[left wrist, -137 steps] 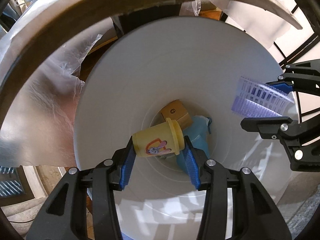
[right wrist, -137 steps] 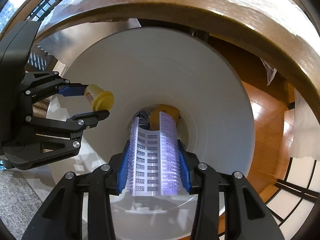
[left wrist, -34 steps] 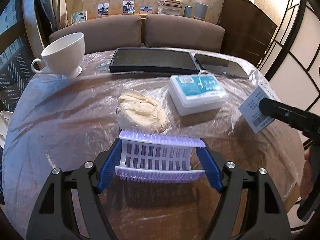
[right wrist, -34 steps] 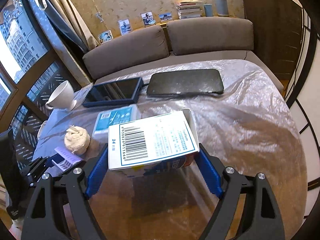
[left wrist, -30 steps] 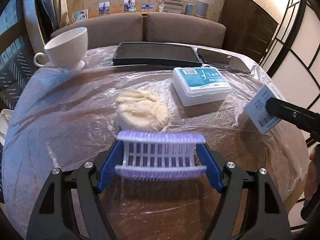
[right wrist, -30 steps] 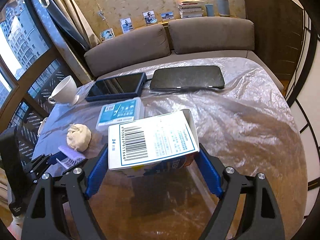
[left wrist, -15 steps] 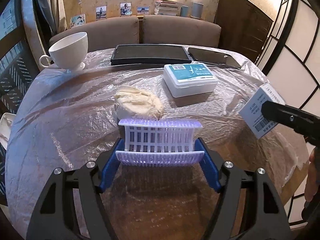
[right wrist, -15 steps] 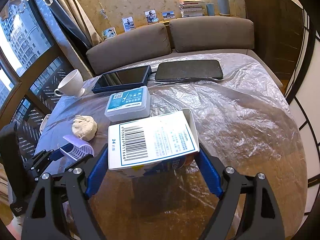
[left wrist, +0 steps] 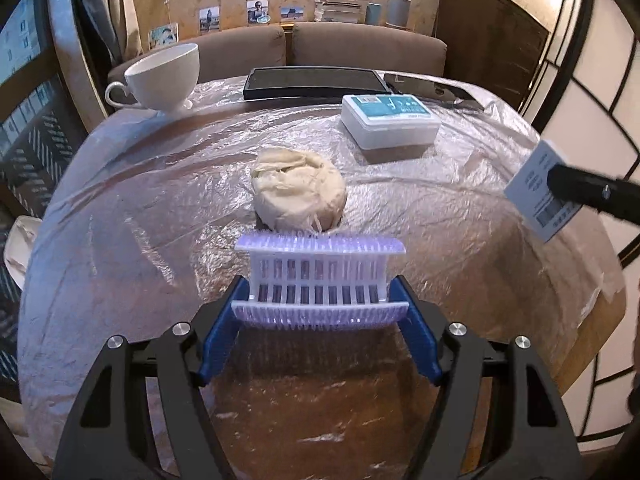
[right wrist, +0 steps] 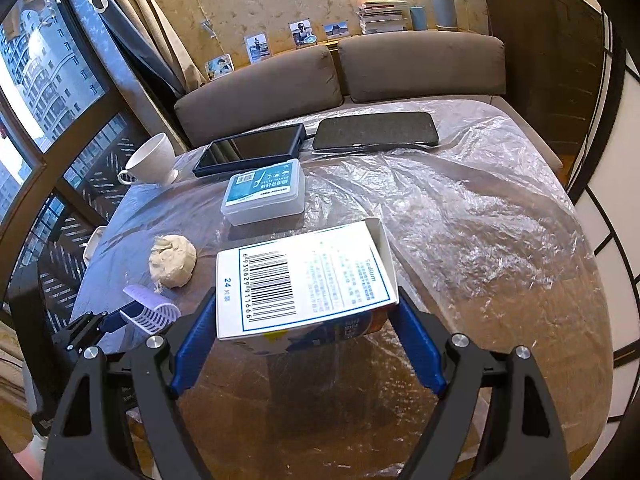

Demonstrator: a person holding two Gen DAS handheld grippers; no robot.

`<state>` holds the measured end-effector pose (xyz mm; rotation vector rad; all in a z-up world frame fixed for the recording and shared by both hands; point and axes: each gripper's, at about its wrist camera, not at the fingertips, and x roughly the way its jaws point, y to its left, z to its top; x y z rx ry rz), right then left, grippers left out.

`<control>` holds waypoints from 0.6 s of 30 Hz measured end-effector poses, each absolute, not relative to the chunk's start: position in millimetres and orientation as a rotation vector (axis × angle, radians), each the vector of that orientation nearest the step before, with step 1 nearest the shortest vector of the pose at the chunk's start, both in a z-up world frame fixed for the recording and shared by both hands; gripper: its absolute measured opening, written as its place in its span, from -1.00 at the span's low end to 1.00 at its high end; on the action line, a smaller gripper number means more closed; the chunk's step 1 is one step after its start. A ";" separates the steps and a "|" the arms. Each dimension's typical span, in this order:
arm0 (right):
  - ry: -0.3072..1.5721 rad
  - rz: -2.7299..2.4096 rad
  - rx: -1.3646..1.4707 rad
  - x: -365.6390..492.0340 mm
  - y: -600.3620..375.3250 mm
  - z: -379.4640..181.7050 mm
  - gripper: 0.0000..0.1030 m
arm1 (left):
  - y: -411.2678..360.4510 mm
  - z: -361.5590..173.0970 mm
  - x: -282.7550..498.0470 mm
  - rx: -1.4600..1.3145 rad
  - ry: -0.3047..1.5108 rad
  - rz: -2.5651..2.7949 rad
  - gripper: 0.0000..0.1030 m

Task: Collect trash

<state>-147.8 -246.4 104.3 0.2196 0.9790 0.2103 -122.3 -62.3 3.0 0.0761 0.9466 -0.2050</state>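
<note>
**Both tools loaded, trash still to be carried off the counter**

Left wrist view: the left tool [left wrist: 320,312] is clamped on a white and lilac slotted plastic piece [left wrist: 319,282], its blue pads pressing on the two short ends. The piece is held above the plastic sheet [left wrist: 120,200] that covers the counter, near the counter's front edge. Just beyond it a crumpled tissue ball [left wrist: 299,194] lies on the sheet toward the middle of the counter. Farther back sit a lidded white box [left wrist: 390,126], a white cup [left wrist: 166,76] at the back left edge, and two dark tablets along the back edge. At the right edge of this view the right tool's black finger crosses a barcoded carton, blurred there.

Right wrist view: the right tool [right wrist: 308,340] grips that carton [right wrist: 304,280] by its sides, one end flap standing open, over the front part of the counter. The left tool and its plastic piece show small at the left, near the counter's left edge, just beside the tissue ball.

Judged from this, the step in hand is carrying two picked-up pieces of trash away for disposal. No bin shows in either view, so the next move probably calls for swinging both tools off the counter toward wherever the trash goes and letting go there. The tissue ball looks like the next thing to collect.
</note>
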 end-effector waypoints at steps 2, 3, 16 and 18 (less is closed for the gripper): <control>0.979 0.212 0.219 -150.3 -246.3 105.3 0.58 | -64.3 2.7 -127.2 0.088 0.932 -0.203 0.41; 0.978 0.214 0.219 -151.8 -245.6 106.5 0.58 | -64.6 3.3 -128.7 0.086 0.931 -0.204 0.41; 0.993 0.246 0.181 -176.2 -235.7 109.8 0.58 | -59.7 17.1 -149.3 0.049 0.931 -0.246 0.41; 1.000 0.250 0.180 -180.1 -234.3 108.2 0.58 | -59.1 15.2 -152.5 0.057 0.931 -0.237 0.41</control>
